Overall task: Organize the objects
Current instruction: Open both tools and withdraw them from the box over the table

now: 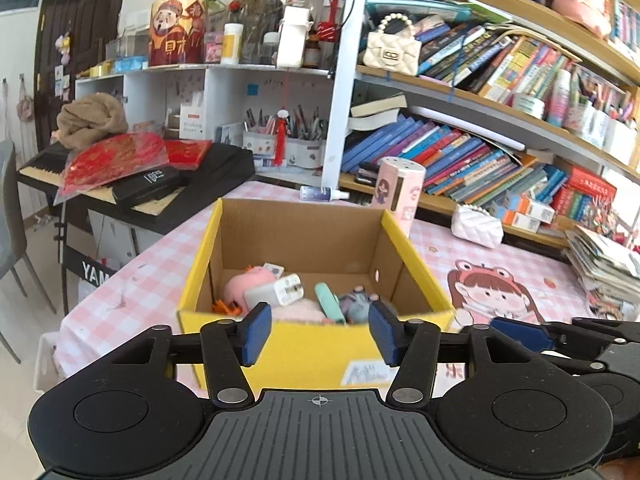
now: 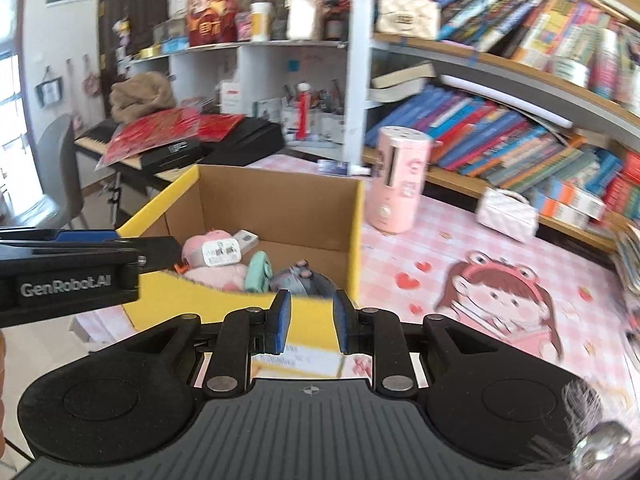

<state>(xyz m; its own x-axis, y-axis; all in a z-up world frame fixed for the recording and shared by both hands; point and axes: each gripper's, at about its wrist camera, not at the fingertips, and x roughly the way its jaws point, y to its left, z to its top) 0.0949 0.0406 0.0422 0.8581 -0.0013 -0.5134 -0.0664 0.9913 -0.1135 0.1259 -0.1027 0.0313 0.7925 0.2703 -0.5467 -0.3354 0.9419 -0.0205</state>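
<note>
A yellow cardboard box (image 1: pixel 200 264) stands open on the pink checked tablecloth (image 1: pixel 132 296). Inside lie a pink plush toy (image 1: pixel 238 286), a white plug charger (image 1: pixel 276 290), a mint green item (image 1: pixel 328 300), a grey plush (image 1: pixel 356 304) and a small orange piece (image 1: pixel 224 307). My left gripper (image 1: pixel 318 320) hovers at the box's near wall, open, nothing between its blue pads. My right gripper (image 2: pixel 312 308) sits just beside it at the box's (image 2: pixel 356 232) near right corner, its pads a narrow gap apart and empty. Each gripper shows in the other's view: right gripper (image 1: pixel 520 330), left gripper (image 2: pixel 80 240).
A pink cylindrical container (image 1: pixel 398 192), a small spray bottle (image 1: pixel 320 193) and a white quilted purse (image 1: pixel 476 226) stand behind the box. Stacked papers (image 1: pixel 600 260) lie at the right. A keyboard piano (image 1: pixel 140 192) piled with red packets adjoins the table's left; bookshelves (image 1: pixel 460 152) run behind.
</note>
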